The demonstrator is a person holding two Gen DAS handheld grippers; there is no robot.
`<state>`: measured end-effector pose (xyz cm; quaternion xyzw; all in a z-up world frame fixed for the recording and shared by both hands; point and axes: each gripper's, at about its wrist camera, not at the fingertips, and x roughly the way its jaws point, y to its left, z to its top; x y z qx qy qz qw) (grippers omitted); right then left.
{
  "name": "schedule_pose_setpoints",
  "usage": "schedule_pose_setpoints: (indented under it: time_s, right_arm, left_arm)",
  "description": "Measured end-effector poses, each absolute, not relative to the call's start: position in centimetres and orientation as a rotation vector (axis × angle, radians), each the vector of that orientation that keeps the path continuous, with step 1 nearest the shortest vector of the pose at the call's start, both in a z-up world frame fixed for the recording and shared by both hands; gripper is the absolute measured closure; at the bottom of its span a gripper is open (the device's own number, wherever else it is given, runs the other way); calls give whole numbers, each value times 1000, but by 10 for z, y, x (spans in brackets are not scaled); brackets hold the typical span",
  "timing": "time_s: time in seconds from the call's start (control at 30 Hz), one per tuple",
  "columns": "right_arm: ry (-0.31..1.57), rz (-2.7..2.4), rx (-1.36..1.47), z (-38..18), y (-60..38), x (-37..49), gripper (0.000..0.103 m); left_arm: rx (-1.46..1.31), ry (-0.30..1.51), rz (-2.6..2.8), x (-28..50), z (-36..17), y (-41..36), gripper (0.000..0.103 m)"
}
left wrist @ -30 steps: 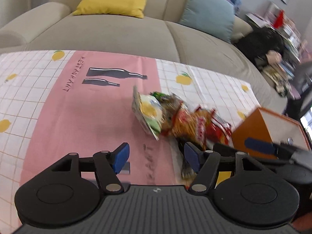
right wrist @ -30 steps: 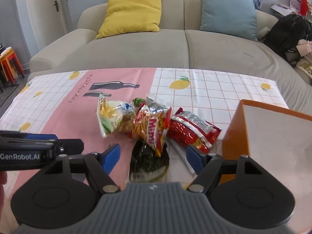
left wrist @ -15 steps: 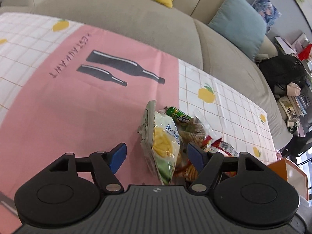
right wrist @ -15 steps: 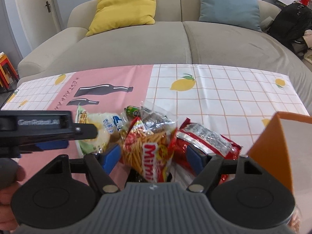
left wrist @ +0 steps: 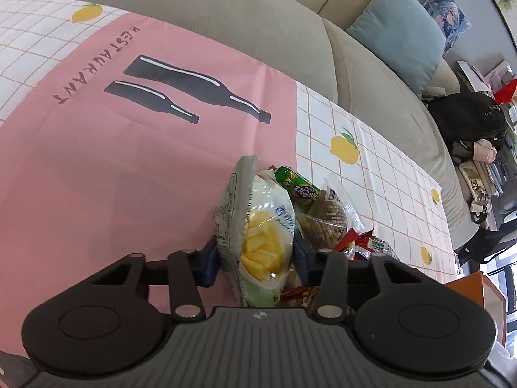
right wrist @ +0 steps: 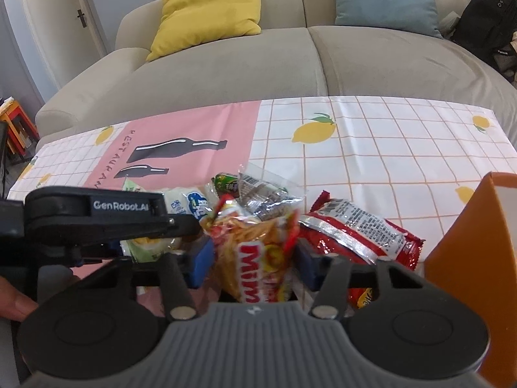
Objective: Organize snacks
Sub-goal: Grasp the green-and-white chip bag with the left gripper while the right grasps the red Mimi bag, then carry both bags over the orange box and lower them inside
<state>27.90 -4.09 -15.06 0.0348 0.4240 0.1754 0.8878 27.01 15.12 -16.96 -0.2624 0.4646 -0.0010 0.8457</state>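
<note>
Low in the middle of both views, a heap of snack bags lies on the tablecloth (right wrist: 387,135), where its pink panel meets the white lemon-print grid. A pale green chip bag (left wrist: 258,236) stands on edge, puffed, with yellow chips printed on its front. Just right of it lie a small green wrapped snack (left wrist: 295,187), a clear bag of brown sticks (left wrist: 329,220), an orange noodle-snack bag (right wrist: 258,252) with red lettering, and a red foil packet (right wrist: 358,229) lying flat.

The left gripper (left wrist: 255,258) reaches in from the bottom of its frame, its blue pads pinching the chip bag from both sides. In the right wrist view it shows as a black bar at centre left, with part of a hand (right wrist: 14,304) at the left edge. The right gripper (right wrist: 252,262) has its pads pressed against either side of the orange bag.

An orange box (right wrist: 475,258) stands at the right edge, just beside the red packet. Beyond the table sits a beige sofa (right wrist: 258,61) with a yellow cushion (right wrist: 210,9) and a blue cushion (right wrist: 384,0).
</note>
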Motion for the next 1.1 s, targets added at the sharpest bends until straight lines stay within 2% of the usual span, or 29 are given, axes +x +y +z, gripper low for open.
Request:
schedule_pose_setpoints:
  time_s: [0.13,0.3,0.4,0.7,1.1]
  right_arm:
    - [890,371,103,-151,-45,281,67]
    - [866,396,109,-142,-47,279,83]
    - [850,415,95,-134,-45,275,88]
    - [815,423,73,-101,-47,251,89]
    - [789,397,72,-53,-83,187,89]
  left_arm:
    - [-537,969,9,263,-164,151,59]
    - [-500,934,27,250,-149,153,62]
    - [-478,924,41,242,-138,156,64]
    - [-334,895,33,198,-99,142,65]
    - [-281,901,-31,137,-48,105,65]
